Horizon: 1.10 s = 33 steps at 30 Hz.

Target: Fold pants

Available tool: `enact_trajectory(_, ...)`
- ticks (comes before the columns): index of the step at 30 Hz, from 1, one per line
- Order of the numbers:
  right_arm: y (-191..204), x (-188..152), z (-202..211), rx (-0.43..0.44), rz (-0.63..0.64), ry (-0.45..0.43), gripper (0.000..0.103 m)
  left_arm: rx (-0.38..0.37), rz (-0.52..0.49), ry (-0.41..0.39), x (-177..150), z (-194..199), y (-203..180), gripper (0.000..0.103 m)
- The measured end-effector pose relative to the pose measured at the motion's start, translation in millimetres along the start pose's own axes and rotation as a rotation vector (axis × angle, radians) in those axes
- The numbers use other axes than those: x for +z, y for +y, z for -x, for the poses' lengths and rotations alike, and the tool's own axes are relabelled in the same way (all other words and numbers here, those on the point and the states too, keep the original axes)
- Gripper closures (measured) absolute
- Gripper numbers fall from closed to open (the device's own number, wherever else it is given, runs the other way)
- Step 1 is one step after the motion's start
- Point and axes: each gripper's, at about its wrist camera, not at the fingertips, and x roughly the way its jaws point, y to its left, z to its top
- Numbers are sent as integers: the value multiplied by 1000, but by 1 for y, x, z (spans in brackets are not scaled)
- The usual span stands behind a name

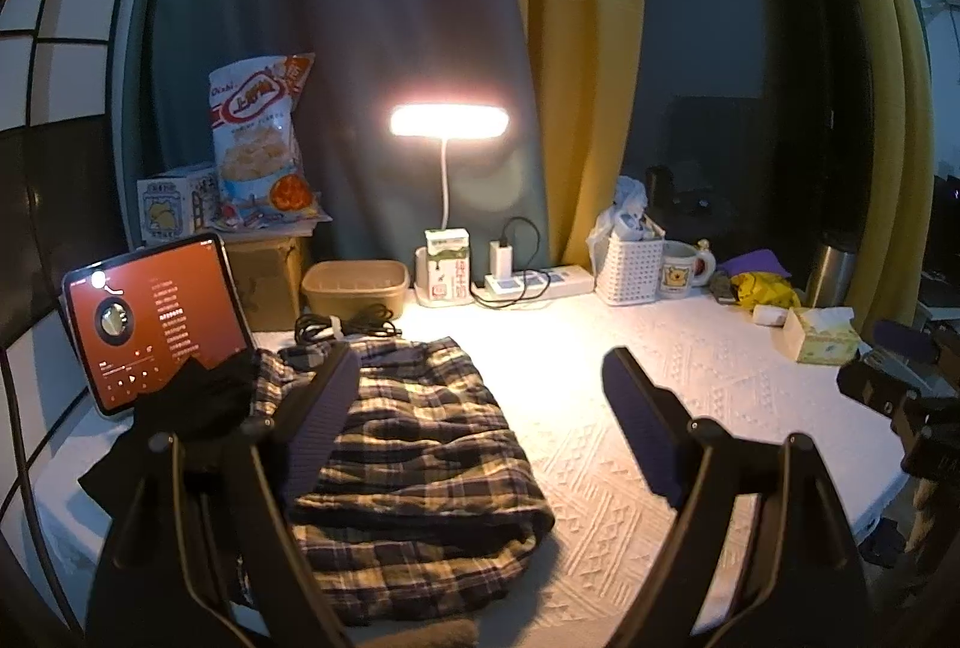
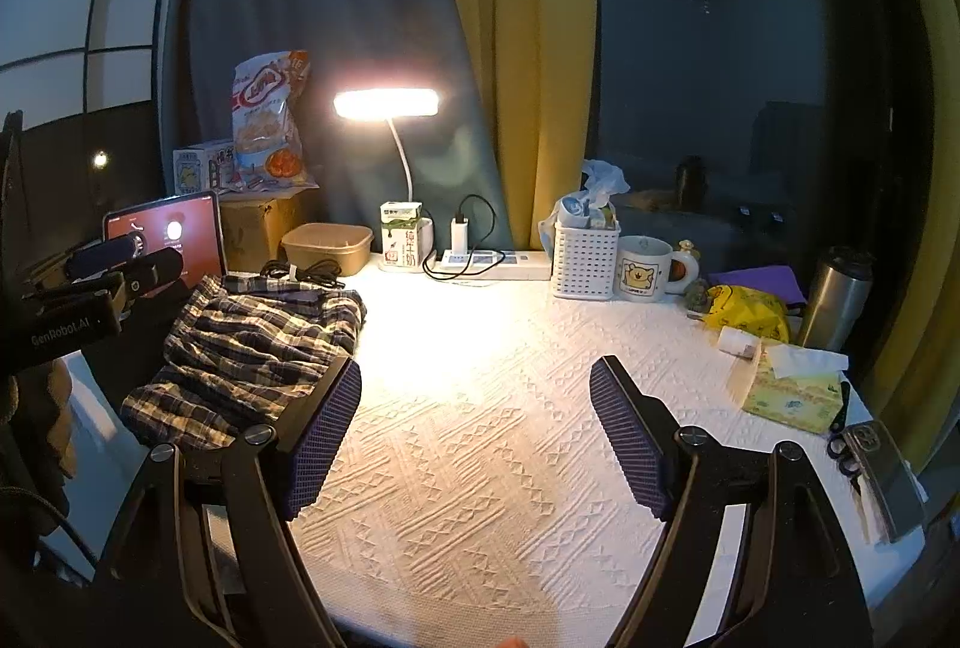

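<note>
The plaid pants [image 1: 414,474] lie folded in a compact pile on the white textured tablecloth [image 1: 660,408] at the left. They also show in the right wrist view [image 2: 252,348]. My left gripper [image 1: 480,396] is open and empty, above the pants' right side, with its left finger over the cloth. My right gripper [image 2: 474,402] is open and empty over bare tablecloth [image 2: 480,468], to the right of the pants. The left gripper's body shows at the left edge of the right wrist view [image 2: 72,300].
A tablet [image 1: 156,318] stands at the left. At the back are a lit lamp [image 1: 449,120], a snack bag [image 1: 261,138], a tub [image 1: 355,285], a milk carton [image 1: 447,264], a power strip [image 1: 534,282], a white basket [image 1: 630,267] and a mug [image 1: 684,267]. A tissue box [image 2: 792,390] and a phone [image 2: 882,474] lie at the right.
</note>
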Motion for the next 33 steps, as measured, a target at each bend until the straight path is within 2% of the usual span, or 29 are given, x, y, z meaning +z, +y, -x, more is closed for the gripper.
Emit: enact_trajectory(33, 2, -2, -3, 5, 12, 5, 21, 15, 20, -21, 1, 6, 2, 19)
